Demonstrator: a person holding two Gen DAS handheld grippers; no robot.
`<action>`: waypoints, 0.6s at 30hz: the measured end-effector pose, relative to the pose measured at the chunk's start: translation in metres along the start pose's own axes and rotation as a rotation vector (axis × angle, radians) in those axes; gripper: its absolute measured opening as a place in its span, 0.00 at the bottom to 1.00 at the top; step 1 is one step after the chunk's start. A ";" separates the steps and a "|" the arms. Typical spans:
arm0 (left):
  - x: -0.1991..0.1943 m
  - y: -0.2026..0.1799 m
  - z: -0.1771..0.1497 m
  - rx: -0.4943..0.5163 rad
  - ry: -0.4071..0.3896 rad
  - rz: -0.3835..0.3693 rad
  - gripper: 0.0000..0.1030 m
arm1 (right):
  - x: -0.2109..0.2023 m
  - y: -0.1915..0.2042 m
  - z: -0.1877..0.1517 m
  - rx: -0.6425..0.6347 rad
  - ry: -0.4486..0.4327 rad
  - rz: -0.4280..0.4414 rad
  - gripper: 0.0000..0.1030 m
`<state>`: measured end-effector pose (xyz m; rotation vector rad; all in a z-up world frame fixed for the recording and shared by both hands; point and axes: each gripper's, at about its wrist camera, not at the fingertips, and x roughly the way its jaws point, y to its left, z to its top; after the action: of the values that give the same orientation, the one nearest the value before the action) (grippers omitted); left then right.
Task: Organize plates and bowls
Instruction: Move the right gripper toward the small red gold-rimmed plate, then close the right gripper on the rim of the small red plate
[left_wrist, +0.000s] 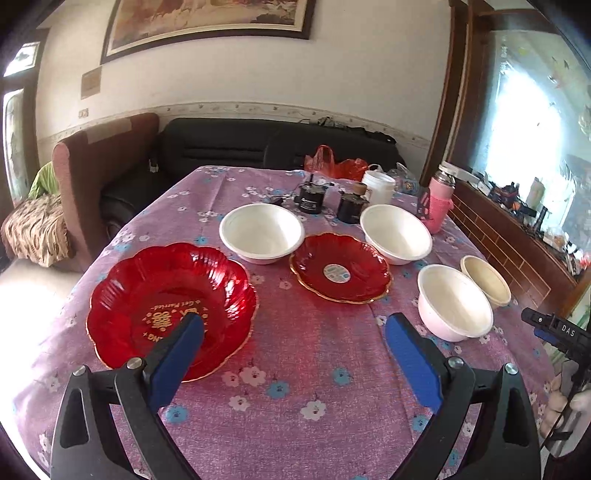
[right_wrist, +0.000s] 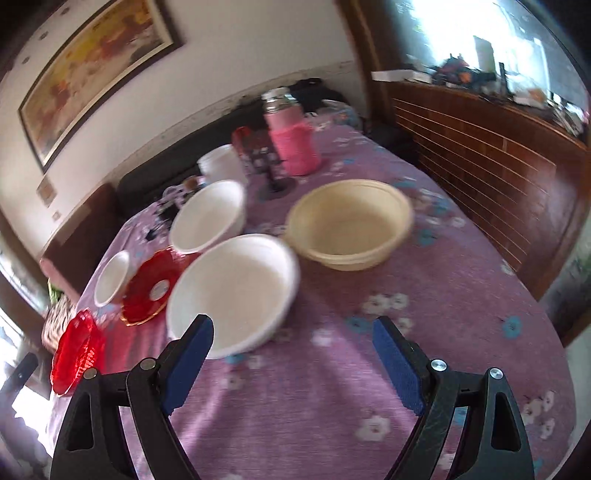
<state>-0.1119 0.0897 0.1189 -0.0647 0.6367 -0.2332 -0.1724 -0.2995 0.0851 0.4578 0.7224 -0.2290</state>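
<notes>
A large red scalloped plate (left_wrist: 171, 302) lies at the near left of the purple flowered tablecloth (left_wrist: 295, 387). A smaller red plate (left_wrist: 340, 267) sits mid-table between two white bowls (left_wrist: 262, 232) (left_wrist: 395, 232). A third white bowl (left_wrist: 454, 302) and a cream bowl (left_wrist: 485, 280) stand at the right. My left gripper (left_wrist: 295, 325) is open, its left finger over the large plate's near rim, only cloth between the pads. My right gripper (right_wrist: 293, 328) is open and empty, just short of the nearest white bowl (right_wrist: 232, 291), with the cream bowl (right_wrist: 349, 221) beyond.
At the table's far end stand a pink-sleeved flask (left_wrist: 439, 199), a white tub (left_wrist: 378, 186), two dark jars (left_wrist: 312, 197) and a red plastic bag (left_wrist: 332, 162). A wooden cabinet (right_wrist: 480, 166) runs along the right side. A dark sofa (left_wrist: 229, 147) is behind.
</notes>
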 end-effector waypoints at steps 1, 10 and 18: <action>0.000 -0.002 -0.001 0.003 0.002 -0.001 0.96 | -0.001 -0.006 -0.001 0.008 -0.002 -0.007 0.88; -0.010 0.006 0.006 -0.030 0.000 0.025 0.96 | 0.003 -0.011 -0.007 0.010 0.021 0.034 0.88; -0.012 0.016 0.016 -0.085 0.012 -0.004 0.96 | 0.007 0.071 -0.003 -0.114 0.047 0.208 0.88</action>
<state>-0.1083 0.1082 0.1366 -0.1469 0.6582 -0.2108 -0.1436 -0.2362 0.1011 0.4269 0.7245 0.0186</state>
